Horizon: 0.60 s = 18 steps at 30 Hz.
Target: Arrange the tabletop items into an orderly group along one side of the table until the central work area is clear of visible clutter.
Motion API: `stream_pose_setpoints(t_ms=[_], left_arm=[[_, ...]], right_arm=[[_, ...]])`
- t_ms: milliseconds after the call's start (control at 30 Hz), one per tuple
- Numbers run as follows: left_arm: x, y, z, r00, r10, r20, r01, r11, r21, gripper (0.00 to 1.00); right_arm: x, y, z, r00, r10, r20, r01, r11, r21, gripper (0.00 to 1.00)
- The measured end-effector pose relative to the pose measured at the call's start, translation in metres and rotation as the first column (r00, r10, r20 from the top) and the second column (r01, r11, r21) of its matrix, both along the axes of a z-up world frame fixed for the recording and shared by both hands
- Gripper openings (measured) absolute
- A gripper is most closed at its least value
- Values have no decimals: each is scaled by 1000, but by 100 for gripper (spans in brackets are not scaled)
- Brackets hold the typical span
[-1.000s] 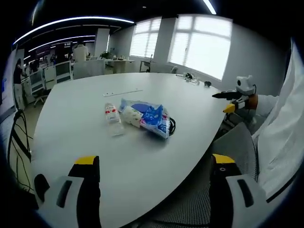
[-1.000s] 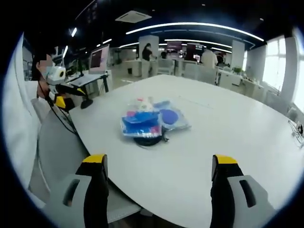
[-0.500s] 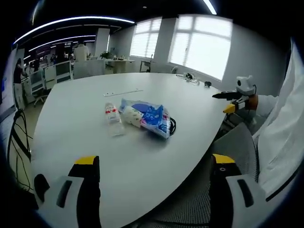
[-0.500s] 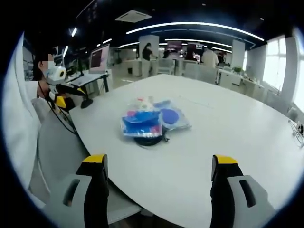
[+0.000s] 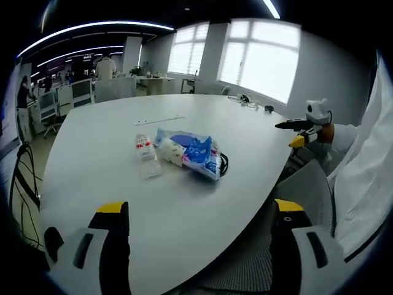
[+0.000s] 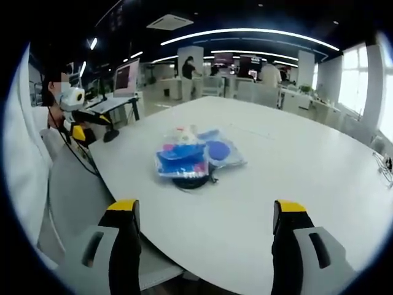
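Open-plan office light falls on the wide white tabletop point(image 5: 202, 203), where crinkly blue plastic packets point(image 5: 195, 151) and a small clear bottle point(image 5: 145, 150) cluster at twelve o'clock of both wide-open tongs point(image 5: 198, 228) point(image 6: 206, 224), probably light, slippery, best pinched by an edge.

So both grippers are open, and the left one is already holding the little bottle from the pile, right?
Not quite. Both are open, but the left gripper holds nothing: the left gripper view shows the bottle lying on the table, beside the blue packets.
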<state>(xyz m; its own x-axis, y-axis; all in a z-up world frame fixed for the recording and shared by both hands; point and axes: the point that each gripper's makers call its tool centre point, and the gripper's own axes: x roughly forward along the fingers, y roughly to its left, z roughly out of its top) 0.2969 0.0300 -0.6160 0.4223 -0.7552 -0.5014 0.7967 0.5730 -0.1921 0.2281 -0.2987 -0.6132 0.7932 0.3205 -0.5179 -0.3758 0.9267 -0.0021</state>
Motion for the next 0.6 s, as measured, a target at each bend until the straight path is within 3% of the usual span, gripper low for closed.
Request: stream_pose_setpoints(t_ms=[600], left_arm=[[4,-7,5,1000,0,8,0,1000,-3,99]], right_arm=[[9,7,5,1000,16,19,-16,1000,14,87]])
